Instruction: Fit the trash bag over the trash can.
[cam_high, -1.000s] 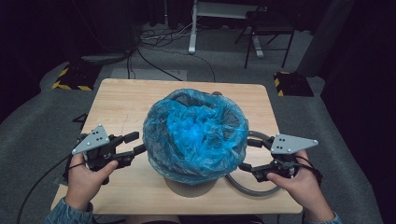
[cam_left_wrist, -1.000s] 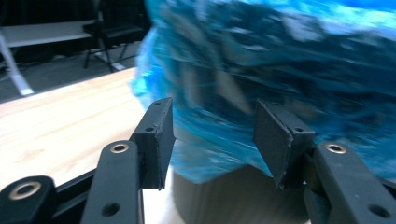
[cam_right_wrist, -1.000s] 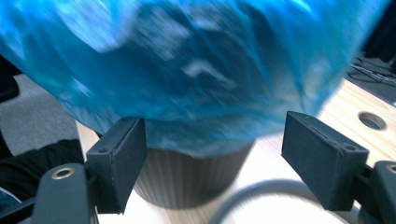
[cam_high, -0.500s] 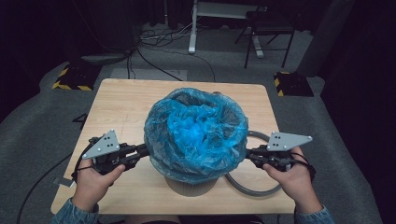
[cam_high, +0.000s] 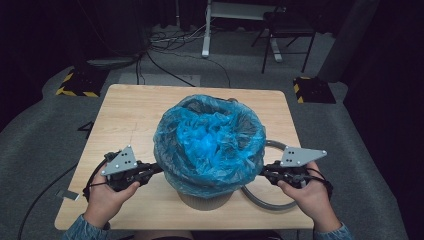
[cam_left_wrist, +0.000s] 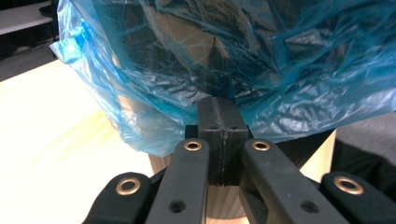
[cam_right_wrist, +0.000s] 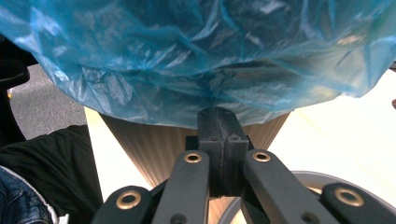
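Two tongs: left gripper (cam_high: 156, 169) and right gripper (cam_high: 263, 171), jaws pressed together
Pinched: blue bag (cam_high: 210, 142) hem, seemingly
Between them: ribbed bin (cam_right_wrist: 154, 144)
Underneath: wooden table (cam_high: 125, 115)

Both grippers have closed in on the blue bag (cam_high: 209, 142) from the sides. The left gripper (cam_high: 154, 169) and right gripper (cam_high: 262, 171), open a second ago, are now clamped, apparently pinching the bag's hanging edge.
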